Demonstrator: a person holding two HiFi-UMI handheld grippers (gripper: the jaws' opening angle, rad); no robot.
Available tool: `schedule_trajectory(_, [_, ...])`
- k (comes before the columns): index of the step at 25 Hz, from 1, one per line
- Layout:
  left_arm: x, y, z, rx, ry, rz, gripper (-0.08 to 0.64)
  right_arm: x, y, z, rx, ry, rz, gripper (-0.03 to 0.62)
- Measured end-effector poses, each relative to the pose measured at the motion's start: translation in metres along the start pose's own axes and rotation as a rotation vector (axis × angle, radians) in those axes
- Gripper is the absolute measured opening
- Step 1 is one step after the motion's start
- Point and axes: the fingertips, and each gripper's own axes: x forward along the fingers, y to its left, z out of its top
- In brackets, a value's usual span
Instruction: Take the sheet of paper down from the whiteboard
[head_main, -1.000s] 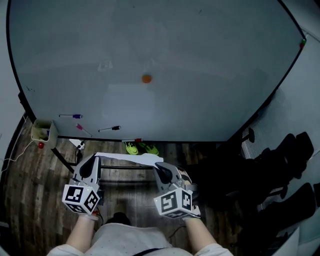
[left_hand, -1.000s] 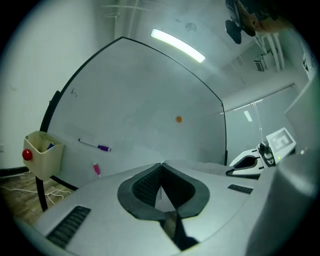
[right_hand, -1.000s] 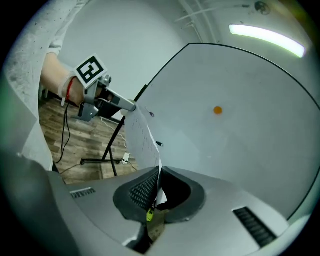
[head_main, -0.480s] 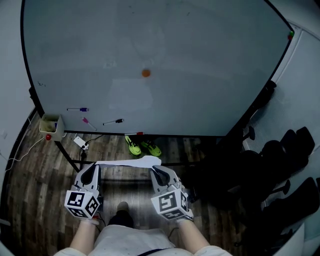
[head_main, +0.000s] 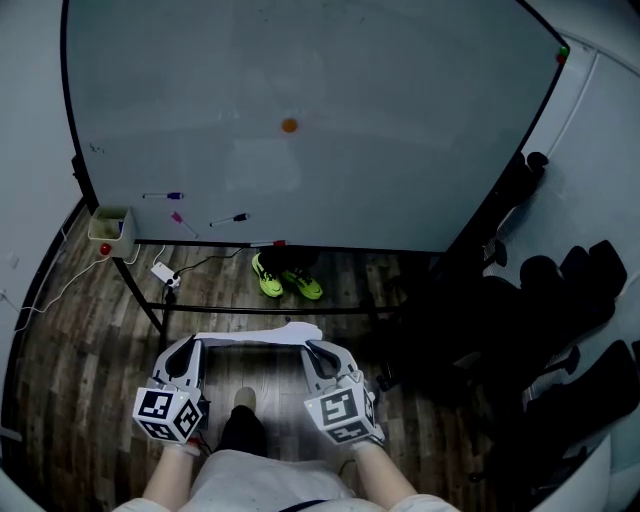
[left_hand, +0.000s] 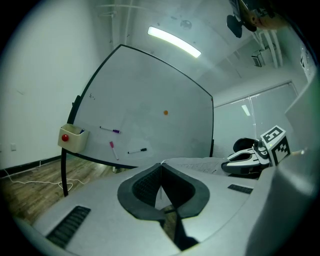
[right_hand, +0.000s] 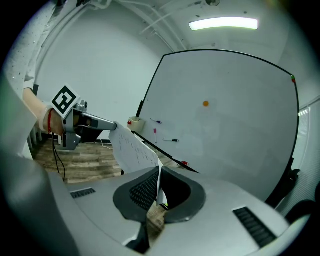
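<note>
The left gripper and right gripper each pinch one end of the thin sheet of paper (printed, slightly bowed) stretched between them. Well beyond them stands the smooth whiteboard, with a round orange magnet on it.

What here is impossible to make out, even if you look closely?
- Print on the paper: right gripper view, too small and blurred to read.
- The paper's face: head view, seen nearly edge-on between the left gripper and the right gripper.
- Black shapes at the right: head view, too dark to identify.
- What the box at the whiteboard's corner holds: head view, too small.
</note>
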Motion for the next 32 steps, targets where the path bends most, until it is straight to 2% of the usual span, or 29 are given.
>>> schedule_trajectory(14, [-0.051,-0.017,-0.012,-0.007,0.019,0.013,0.015,-0.036,0.034,-0.012,0.035,-0.007,0.031,0.020])
schedule_trajectory(32, [-0.050,0.004,-0.013,-0.015,0.068,0.010,0.015,-0.016,0.045,-0.011,0.102,-0.003,0.055,0.020])
